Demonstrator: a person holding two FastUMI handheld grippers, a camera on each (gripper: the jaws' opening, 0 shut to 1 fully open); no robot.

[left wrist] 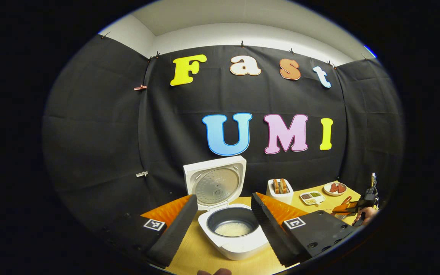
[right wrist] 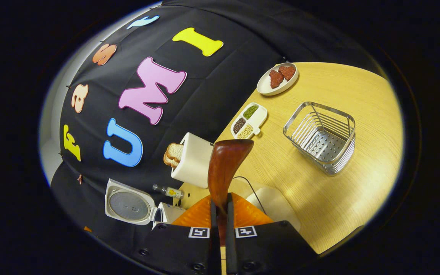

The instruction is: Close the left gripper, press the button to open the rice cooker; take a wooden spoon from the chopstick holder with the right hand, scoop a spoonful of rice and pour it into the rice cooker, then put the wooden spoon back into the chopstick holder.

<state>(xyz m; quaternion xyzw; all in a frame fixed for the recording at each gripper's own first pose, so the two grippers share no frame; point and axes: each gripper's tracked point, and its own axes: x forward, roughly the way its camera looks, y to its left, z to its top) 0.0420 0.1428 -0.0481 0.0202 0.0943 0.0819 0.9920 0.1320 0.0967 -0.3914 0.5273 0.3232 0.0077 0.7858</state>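
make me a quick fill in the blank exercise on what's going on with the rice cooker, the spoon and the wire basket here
1. The white rice cooker stands with its lid ____.
2. The right tool is shut on the handle of the brown wooden ____.
3. The silver wire basket on the table holds ____.
4. The two fingers of the left tool stand ____, with the cooker's dark inner pot seen between them.

Missing words: open; spoon; nothing; apart
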